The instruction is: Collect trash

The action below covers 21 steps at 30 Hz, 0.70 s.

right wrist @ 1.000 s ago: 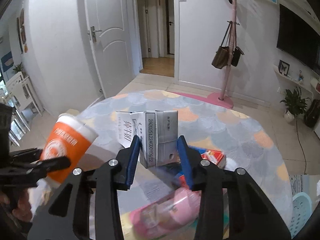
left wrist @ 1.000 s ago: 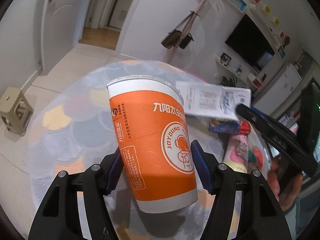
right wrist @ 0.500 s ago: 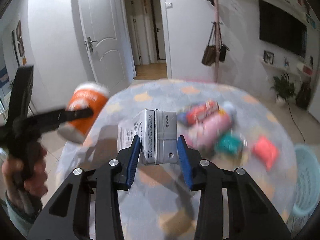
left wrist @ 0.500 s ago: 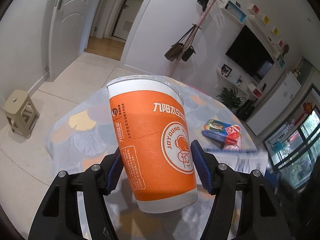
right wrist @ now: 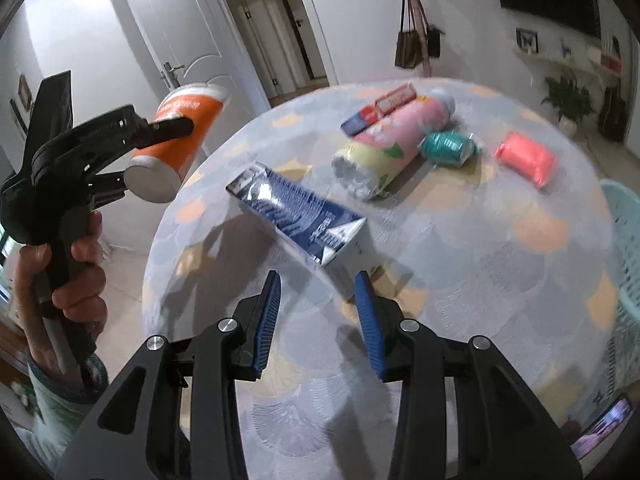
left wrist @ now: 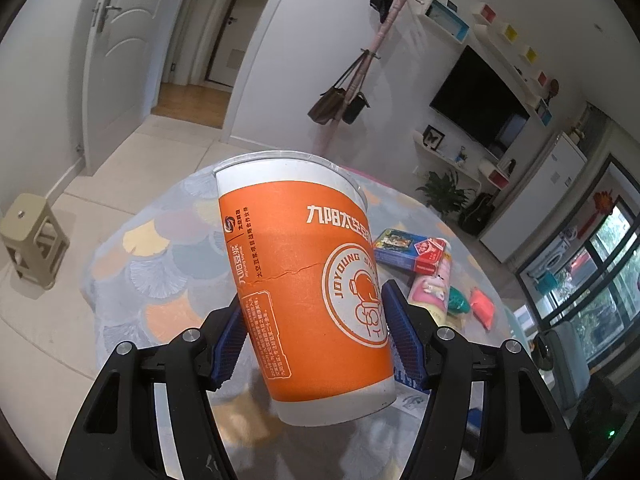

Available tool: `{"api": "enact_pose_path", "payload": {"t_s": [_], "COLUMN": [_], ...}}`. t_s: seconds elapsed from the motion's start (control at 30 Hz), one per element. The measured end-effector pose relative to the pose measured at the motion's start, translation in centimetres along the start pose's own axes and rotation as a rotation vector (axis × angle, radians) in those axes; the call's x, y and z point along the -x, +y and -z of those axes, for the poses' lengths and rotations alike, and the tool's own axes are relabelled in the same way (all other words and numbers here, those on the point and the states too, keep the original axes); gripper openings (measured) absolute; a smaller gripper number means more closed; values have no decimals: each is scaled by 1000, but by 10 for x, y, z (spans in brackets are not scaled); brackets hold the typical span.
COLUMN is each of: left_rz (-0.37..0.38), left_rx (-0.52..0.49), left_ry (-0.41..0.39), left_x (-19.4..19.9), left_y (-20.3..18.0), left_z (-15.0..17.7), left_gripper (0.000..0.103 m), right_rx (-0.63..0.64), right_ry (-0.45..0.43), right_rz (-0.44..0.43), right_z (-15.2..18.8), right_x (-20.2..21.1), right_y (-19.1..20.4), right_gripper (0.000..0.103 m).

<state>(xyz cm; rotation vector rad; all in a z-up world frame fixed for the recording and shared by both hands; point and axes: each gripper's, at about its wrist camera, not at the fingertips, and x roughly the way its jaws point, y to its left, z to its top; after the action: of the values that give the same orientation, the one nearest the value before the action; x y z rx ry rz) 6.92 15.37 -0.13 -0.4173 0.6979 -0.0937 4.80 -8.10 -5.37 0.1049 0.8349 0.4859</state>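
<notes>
Orange and white, the paper cup (left wrist: 308, 280) sits clamped between the blue pads (left wrist: 404, 344) of the left gripper (left wrist: 316, 344), tilted a little, its rim toward the room and its white base nearest the camera. From the right wrist view the same cup (right wrist: 178, 136) hangs in the air off the left edge of the round table (right wrist: 480, 280), gripped across its side, with the person's left hand (right wrist: 68, 276) wrapped around the gripper's handle.

The right gripper (right wrist: 318, 300) stands with its jaws spread and nothing between the pads. Just ahead of its fingertips a blue-and-white carton (right wrist: 298, 216) lies on its side on the patterned tablecloth; its near end sits close to the right finger (right wrist: 366, 312), but whether they touch cannot be told through the blur.

Farther back on the table lie a pink-and-yellow cylindrical package (right wrist: 392, 148), a flat blue-and-red box (right wrist: 378, 110) just behind it, a teal wrapped packet (right wrist: 448, 146) beside the cylinder, and a pink-red packet (right wrist: 526, 160) set a little apart to the right. The left wrist view shows the same cluster beyond the cup: the box (left wrist: 408, 248), the cylinder (left wrist: 434, 288), the teal packet (left wrist: 458, 300) and the red one (left wrist: 482, 306).

A pale turquoise basket (right wrist: 626, 248) stands at the table's right edge.
</notes>
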Motion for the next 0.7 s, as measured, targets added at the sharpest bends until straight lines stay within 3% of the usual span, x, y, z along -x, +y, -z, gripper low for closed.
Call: {"api": "enact_pose_path", "payload": {"t_s": [0.03, 0.1, 0.2, 0.43, 0.53, 0.57, 0.6, 0.7], "left_rz": [0, -4, -5, -9, -6, -7, -7, 0], "left_rx": [1, 10, 15, 1, -5, -7, -10, -12], "left_ry": [0, 0, 1, 13, 20, 20, 20, 19], "left_x": [0, 1, 3, 1, 0, 0, 1, 2], "left_y": [0, 2, 4, 1, -1, -2, -2, -4], "left_z": [0, 2, 3, 4, 3, 5, 4, 5], "left_gripper": [63, 63, 63, 63, 63, 63, 63, 63], "right_rx": [12, 53, 161, 261, 277, 284, 285, 282], "right_ry": [-11, -30, -1, 38, 36, 40, 49, 67], "right_rz": [2, 5, 26, 3, -18, -14, -11, -26], "right_z": [-3, -11, -25, -34, -36, -35, -34, -27], "right_x": [2, 3, -16, -54, -60, -61, -62, -57], "right_y": [1, 3, 10, 19, 23, 24, 25, 27], "right_gripper": [45, 70, 71, 71, 70, 64, 49, 39]}}
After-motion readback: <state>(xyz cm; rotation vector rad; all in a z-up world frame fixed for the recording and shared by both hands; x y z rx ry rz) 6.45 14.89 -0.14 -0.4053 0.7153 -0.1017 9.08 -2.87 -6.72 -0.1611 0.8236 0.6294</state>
